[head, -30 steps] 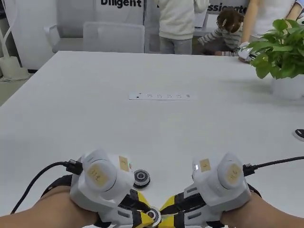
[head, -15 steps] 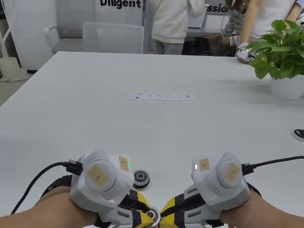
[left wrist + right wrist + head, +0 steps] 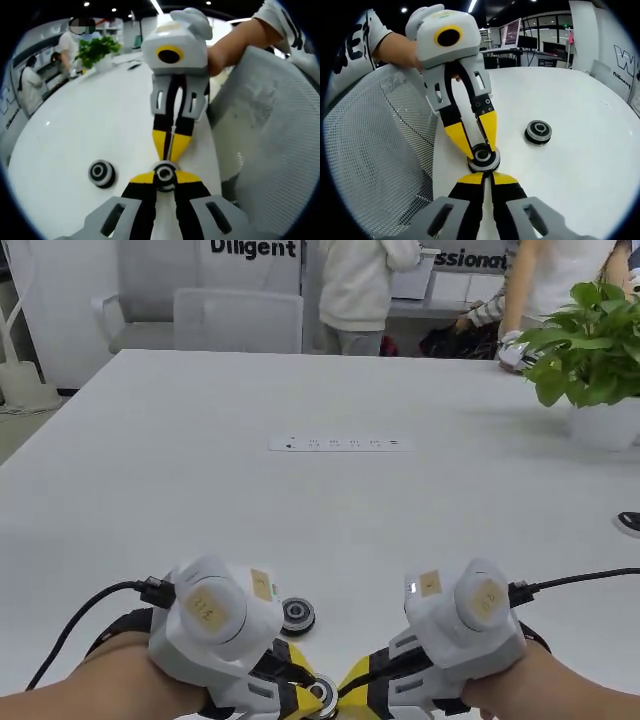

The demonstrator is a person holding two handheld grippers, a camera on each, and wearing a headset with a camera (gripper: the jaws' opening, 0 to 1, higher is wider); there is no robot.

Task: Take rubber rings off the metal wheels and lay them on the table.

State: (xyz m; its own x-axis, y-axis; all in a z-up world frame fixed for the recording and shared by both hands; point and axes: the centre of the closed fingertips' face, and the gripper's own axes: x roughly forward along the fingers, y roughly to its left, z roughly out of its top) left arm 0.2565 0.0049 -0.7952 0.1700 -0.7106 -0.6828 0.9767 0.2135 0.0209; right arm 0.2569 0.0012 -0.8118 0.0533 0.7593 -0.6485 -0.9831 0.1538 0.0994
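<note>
nearest, at the front edge of the white table point(image 3: 200, 490), found the left gripper point(image 3: 166, 177) clamped on a metal wheel point(image 3: 483, 156), with one yellow tip on either side of it; could not tell whether lifted or resting on the top. met head-on there by the right gripper point(image 3: 488, 178), with jaws drawn almost together, barely a slit between them, and tips touching the wheel's dark rubber ring point(image 3: 496, 159); could not make out any actual pinch on the ring's lip. judged the step in hand as the peel on this first wheel: one tool to brace, the other to pick at the rim, with the ring not yet off. judged the next move to call for a firm nip on the ring's edge, then a pull outward and over the rim, with the left grip kept tight against twisting, then a set-down on bare table. expected stretch and a snap back from the ring if released early. just beyond the left gripper, noted a second wheel point(image 3: 297, 614) flat on the table, with its ring on, near the first but apart from it. with both rings on their wheels, put the task near its start. farther out, mid-table, spotted a white power strip point(image 3: 340, 443); at the far right, a potted plant point(image 3: 590, 340); past the far edge, a grey chair point(image 3: 238, 318) and people standing.
</note>
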